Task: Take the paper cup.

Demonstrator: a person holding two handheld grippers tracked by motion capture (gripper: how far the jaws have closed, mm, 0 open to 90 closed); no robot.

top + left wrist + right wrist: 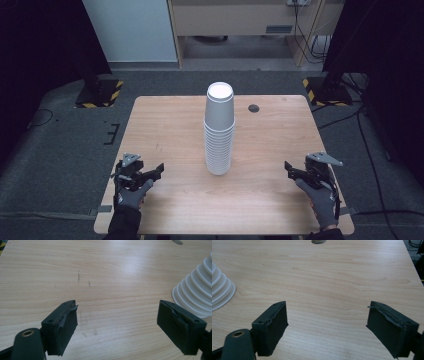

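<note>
A tall stack of white paper cups [219,130] stands upside down in the middle of the wooden table [280,135]. My left gripper [159,169] rests near the front left edge, held in a gloved hand, its jaws pointing toward the stack. In the left gripper view the left gripper [117,315] is open with bare wood between the jaws, and the cup stack [195,295] lies off to the right. My right gripper [288,166] sits near the front right edge. In the right gripper view the right gripper [327,315] stands open and empty, with the stack's base [219,295] at the left.
A dark round grommet hole [254,108] lies in the table behind the stack to the right. Stand bases with yellow-black stripes [97,92] [325,90] sit on the floor beyond both far corners. Cables [370,150] trail over the floor at the right.
</note>
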